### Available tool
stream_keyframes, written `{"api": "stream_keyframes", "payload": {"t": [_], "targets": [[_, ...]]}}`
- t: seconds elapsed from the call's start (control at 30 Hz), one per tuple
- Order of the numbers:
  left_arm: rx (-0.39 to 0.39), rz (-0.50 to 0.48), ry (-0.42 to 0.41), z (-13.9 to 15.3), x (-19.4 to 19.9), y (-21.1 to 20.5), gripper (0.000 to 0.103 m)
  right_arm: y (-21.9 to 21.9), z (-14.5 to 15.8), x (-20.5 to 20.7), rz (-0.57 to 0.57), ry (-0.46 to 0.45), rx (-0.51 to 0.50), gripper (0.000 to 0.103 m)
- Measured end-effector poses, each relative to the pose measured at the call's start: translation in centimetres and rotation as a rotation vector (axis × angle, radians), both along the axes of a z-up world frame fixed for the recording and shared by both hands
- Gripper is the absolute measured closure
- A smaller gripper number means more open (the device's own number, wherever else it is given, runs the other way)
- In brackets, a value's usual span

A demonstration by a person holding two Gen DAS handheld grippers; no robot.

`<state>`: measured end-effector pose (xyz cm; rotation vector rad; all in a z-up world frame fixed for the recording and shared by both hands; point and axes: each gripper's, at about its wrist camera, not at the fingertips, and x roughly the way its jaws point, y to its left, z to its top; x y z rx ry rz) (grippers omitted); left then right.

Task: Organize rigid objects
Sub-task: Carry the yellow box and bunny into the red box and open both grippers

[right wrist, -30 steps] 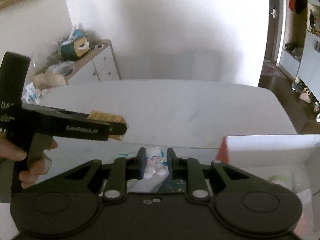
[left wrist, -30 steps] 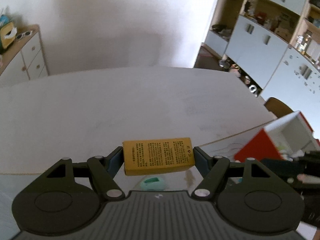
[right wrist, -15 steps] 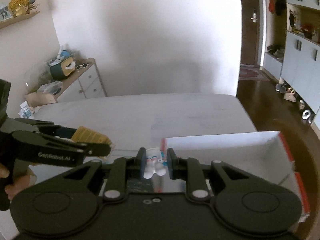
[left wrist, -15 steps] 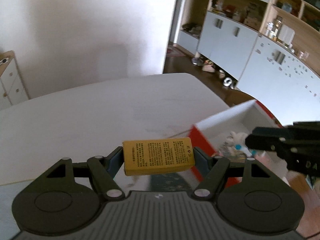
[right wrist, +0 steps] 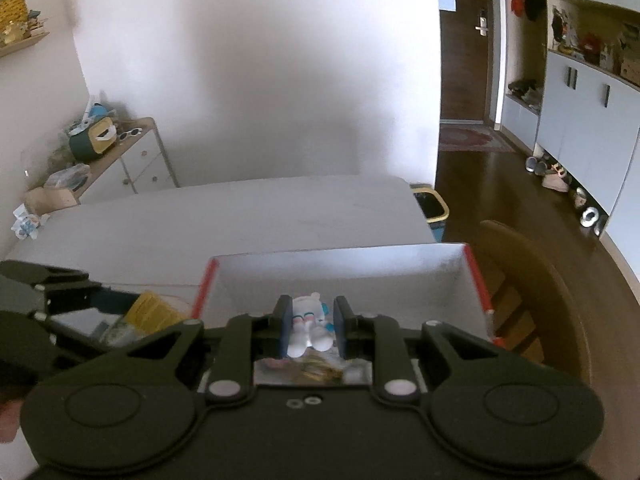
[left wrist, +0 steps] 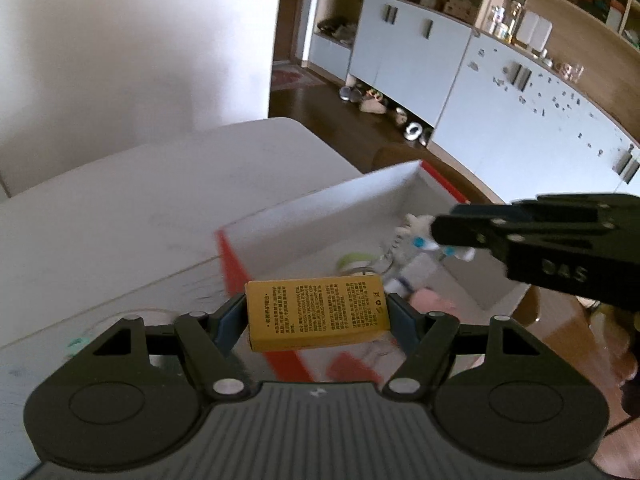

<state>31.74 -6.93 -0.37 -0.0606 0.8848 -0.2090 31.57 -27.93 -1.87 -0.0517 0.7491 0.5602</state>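
Left gripper (left wrist: 318,318) is clamped on the yellow box (left wrist: 318,314), pinched end to end between both fingers, printed face up toward the camera. It hangs in the air right at the near-left corner of the bin (left wrist: 320,208), a white tray with red outer walls sitting on the table (left wrist: 140,200). From the right wrist view the yellow box (right wrist: 154,312) shows just outside the bin's (right wrist: 340,268) left wall.

Right gripper (right wrist: 310,326) is squeezed tight on the figurine (right wrist: 310,326), a small white toy with blue bits, held upright between the pads. In the left wrist view that gripper (left wrist: 444,242) reaches in from the right, with the figurine (left wrist: 412,236) above the bin's interior.

Down inside the bin there's a green-rimmed round item (left wrist: 354,260) and something pink (left wrist: 434,306), both blurred, can't make out more. A wooden chair (right wrist: 516,280) stands just beyond the bin's right side.
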Motion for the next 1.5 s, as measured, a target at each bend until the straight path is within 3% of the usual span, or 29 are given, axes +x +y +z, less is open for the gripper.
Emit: {"api": "stream_keyframes", "payload": {"t": [0.43, 0.9, 1.33, 1.5], "targets": [[0.085, -0.023, 0.103, -4.7, 4.0, -9.0, 0.029, -2.8, -4.2, 5.2, -0.002, 0.044, -0.041, 0.082], [0.153, -0.013, 0.16, -8.4, 6.5, -11.7, 0.03, -1.4, -9.0, 7.8, 0.039, 0.152, -0.091, 0.082], [0.171, -0.031, 0.169, -8.4, 6.4, -12.3, 0.029, -1.0, -8.4, 7.5, 0.086, 0.178, -0.103, 0.075], [0.157, -0.032, 0.175, -8.4, 5.8, -12.2, 0.029, -1.4, -8.0, 7.2, 0.088, 0.176, -0.102, 0.064]]}}
